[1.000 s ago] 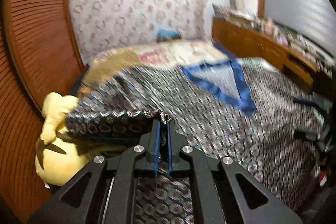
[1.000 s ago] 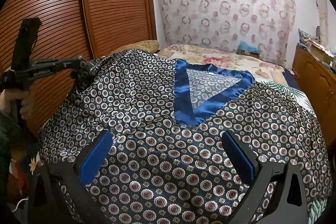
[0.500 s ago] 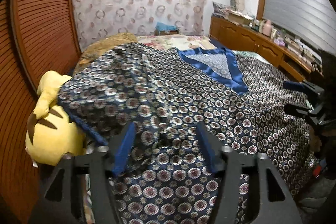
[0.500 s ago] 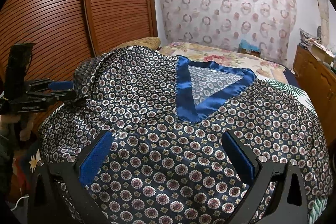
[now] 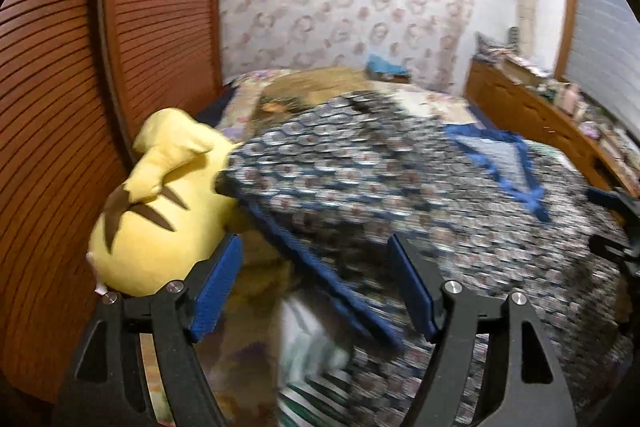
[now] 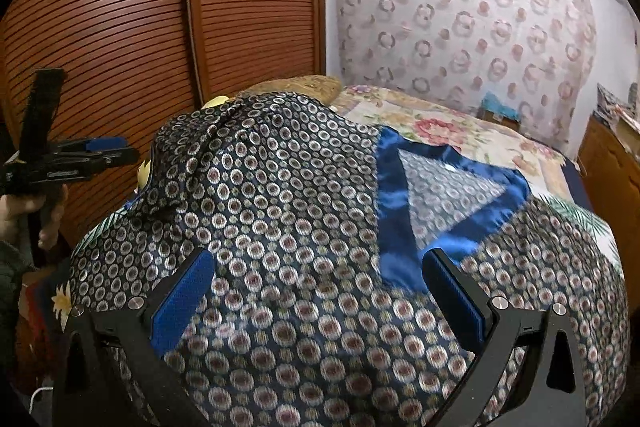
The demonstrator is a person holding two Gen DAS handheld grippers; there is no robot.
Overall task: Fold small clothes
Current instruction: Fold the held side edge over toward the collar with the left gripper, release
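Observation:
A dark blue patterned satin garment (image 6: 304,211) with a bright blue V neckline (image 6: 390,211) lies spread on the bed; it also shows blurred in the left wrist view (image 5: 400,187). One sleeve is folded over near the garment's left side (image 6: 192,147). My left gripper (image 5: 316,287) is open and empty, hovering over the garment's blue-trimmed edge (image 5: 320,267). It shows at the left of the right wrist view (image 6: 100,151). My right gripper (image 6: 320,291) is open and empty, just above the garment's lower part.
A yellow plush toy (image 5: 160,211) lies at the bed's left side by the brown slatted wardrobe (image 6: 160,7). A floral bedsheet (image 6: 440,123) and patterned curtain (image 6: 460,15) are behind. A wooden cabinet (image 5: 540,115) with clutter runs along the right.
My left gripper let go of the sleeve, opened wide and drew back left toward the plush toy. The sleeve now rests folded on the garment. My right gripper barely moved.

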